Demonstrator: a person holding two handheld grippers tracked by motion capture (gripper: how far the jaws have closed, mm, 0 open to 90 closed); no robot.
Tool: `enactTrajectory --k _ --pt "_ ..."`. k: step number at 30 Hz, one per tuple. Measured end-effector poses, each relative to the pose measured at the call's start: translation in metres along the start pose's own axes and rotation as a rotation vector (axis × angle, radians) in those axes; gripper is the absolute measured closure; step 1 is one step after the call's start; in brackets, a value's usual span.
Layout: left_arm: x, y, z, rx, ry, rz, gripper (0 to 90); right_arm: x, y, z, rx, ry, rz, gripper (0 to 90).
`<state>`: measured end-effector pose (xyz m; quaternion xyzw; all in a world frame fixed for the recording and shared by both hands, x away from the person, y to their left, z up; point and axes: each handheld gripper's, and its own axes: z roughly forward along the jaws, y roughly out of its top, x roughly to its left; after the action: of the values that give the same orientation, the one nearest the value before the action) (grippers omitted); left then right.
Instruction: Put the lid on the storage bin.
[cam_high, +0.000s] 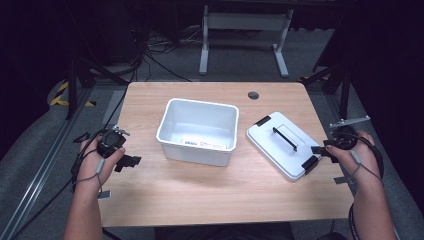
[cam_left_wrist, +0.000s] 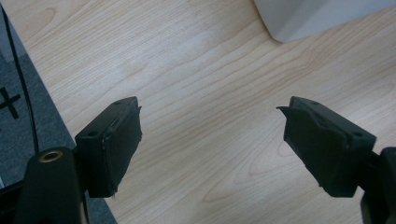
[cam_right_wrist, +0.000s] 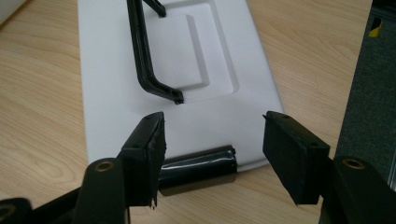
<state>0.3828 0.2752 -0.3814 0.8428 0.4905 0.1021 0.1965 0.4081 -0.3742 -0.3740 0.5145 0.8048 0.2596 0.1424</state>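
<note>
We kept the white plastic bin (cam_high: 199, 131) as our landmark: it sat open and lidless near the middle of the wooden surface (cam_high: 210, 192), with a label strip on its inner floor.

To the right of the bin, apart from it, its white lid (cam_high: 282, 144) lay flat and skewed on the surface. The lid carried a black handle (cam_high: 285, 138) across its recessed centre and a black latch at each end, one toward the far side (cam_high: 262, 121) and one toward our side (cam_high: 310, 164).

Our right claw (cam_high: 320, 150) sat just beyond the lid's near latch, on the side away from the bin, held in our right hand (cam_high: 356, 156). In the right gripper view its jaws stood wide apart, with the latch (cam_right_wrist: 196, 169) lying low between them; the left jaw looked to be against the latch end, though we could not tell whether it truly touched. Nothing was gripped.

To the left of the bin, well apart from it, our left claw (cam_high: 129, 162) hovered over bare wood in our left hand (cam_high: 102, 162). In the left gripper view its jaws were spread wide and empty, and a corner of the bin (cam_left_wrist: 322, 16) showed at the upper edge.
</note>
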Motion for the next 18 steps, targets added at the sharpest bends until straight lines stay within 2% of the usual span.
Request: enactTrajectory --k 3,6,18 --pt "-0.003 0.000 -0.002 -0.006 -0.012 0.008 19.6 0.001 0.002 -0.001 -0.026 0.017 -0.014 39.1" --pt "-0.006 0.001 -0.003 -0.016 -0.045 0.022 19.5 0.003 0.004 0.000 -0.043 0.035 -0.029 38.7" --pt "-0.012 0.001 -0.009 -0.028 -0.064 0.050 19.5 0.011 0.008 -0.001 -0.068 0.055 -0.064 38.4"
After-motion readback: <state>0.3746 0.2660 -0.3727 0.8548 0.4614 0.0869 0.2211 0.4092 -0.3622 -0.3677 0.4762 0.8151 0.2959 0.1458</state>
